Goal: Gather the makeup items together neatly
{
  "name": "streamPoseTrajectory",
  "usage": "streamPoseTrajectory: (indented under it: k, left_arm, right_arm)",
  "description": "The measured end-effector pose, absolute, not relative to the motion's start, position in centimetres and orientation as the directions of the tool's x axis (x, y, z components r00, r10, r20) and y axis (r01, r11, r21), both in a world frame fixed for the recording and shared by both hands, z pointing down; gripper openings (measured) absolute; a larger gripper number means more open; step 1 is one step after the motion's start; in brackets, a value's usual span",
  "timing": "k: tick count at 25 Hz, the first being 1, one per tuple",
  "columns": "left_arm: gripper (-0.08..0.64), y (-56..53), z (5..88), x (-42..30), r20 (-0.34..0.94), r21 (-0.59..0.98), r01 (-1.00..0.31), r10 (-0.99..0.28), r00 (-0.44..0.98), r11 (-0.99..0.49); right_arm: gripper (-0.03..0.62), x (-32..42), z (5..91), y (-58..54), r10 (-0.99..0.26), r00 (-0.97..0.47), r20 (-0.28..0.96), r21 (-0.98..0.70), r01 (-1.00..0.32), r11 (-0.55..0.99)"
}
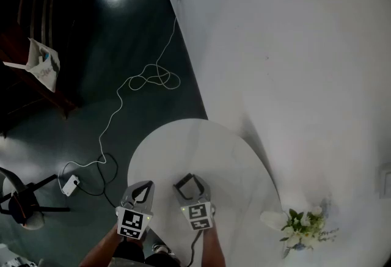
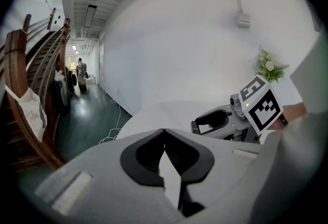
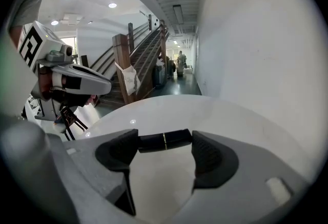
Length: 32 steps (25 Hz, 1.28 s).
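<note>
A black lipstick tube [image 3: 165, 140] with a thin gold ring at its middle spans the gap between the pads of my right gripper [image 3: 164, 142], held end to end. In the head view this gripper [image 1: 188, 185] hovers over the near part of the round white table [image 1: 208, 143], the tube [image 1: 185, 181] showing as a dark bar at its tips. Just to its left, my left gripper [image 1: 144, 189] is shut and empty; its black pads [image 2: 177, 148] meet with nothing between them. No other makeup items are in view.
A small vase of white flowers [image 1: 303, 227] stands at the table's right by the white wall. On the dark floor to the left lie a looped white cable [image 1: 149, 79] and a charger [image 1: 70, 185]. A stool [image 1: 21, 206] and a wooden staircase with a hanging bag [image 1: 41, 64] are further left.
</note>
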State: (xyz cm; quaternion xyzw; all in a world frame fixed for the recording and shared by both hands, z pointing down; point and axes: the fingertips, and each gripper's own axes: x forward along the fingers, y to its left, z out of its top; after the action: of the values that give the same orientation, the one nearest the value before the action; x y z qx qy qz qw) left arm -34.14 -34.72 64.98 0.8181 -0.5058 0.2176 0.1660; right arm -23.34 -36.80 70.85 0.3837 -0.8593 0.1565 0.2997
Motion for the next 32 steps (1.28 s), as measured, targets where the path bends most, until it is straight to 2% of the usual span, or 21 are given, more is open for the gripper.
streamPoseTrajectory:
  k: [8, 14, 23, 32]
  left_arm:
    - [0.011, -34.8, 61.1, -29.7, 0.452, 0.045, -0.852, -0.75, 0.482, -0.521]
    - [0.011, -33.4, 58.8, -24.3, 0.412, 0.045, -0.777, -0.697, 0.587, -0.628]
    - [0.011, -29.1, 56.6, -14.7, 0.376, 0.046, -0.62, -0.561, 0.737, -0.783]
    - [0.011, -22.9, 55.8, -6.4, 0.374, 0.047, -0.44, -0.393, 0.84, -0.897]
  right_arm:
    - [0.33, -18.5, 67.1, -35.3, -0.672, -0.431, 0.602, -0.006, -0.844, 0.537]
    - [0.33, -13.3, 64.2, -32.4, -0.755, -0.317, 0.574, 0.023, -0.915, 0.402]
    - [0.33, -3.9, 61.7, -25.3, -0.823, -0.097, 0.56, 0.039, -0.989, 0.144]
    - [0.33, 4.3, 61.0, -16.2, -0.817, 0.122, 0.564, 0.043, -0.992, -0.119]
